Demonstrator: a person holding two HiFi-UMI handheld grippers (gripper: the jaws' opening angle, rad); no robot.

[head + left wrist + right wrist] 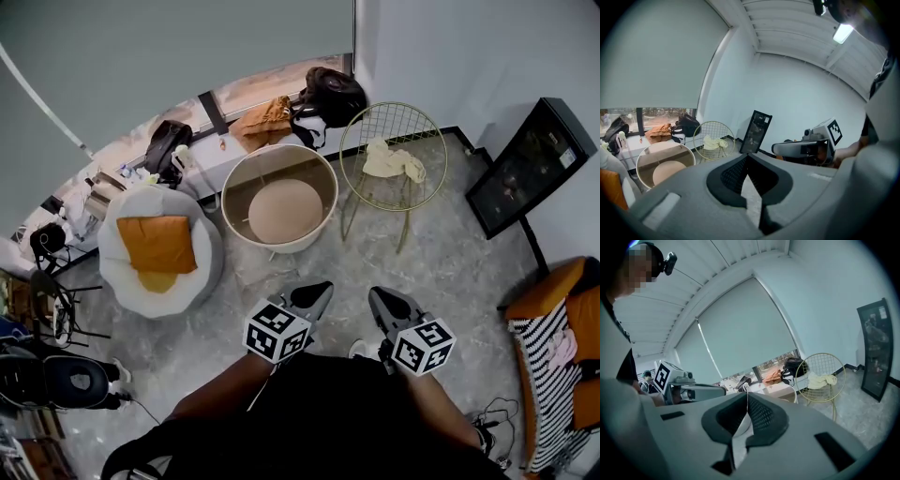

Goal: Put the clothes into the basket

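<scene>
Head view: my torso point(319, 412) hides the near floor point(441, 267). One basket point(246, 167), one pale cloth point(392, 161), far. Left gripper point(319, 289), right gripper point(380, 295): jaws pressed together, empty.

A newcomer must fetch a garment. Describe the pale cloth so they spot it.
Find the big round white basket. Right of it stands a gold wire chair; the pale yellow cloth lies crumpled on its seat, unlike the brown garment lying beyond the basket.

The head view looks steeply down from above the person, with the left gripper point(314, 292) and right gripper point(382, 298) near its lower middle. Each gripper view looks across the room along its own jaws, from close behind them. All three share the gold wire chair point(394, 127)
</scene>
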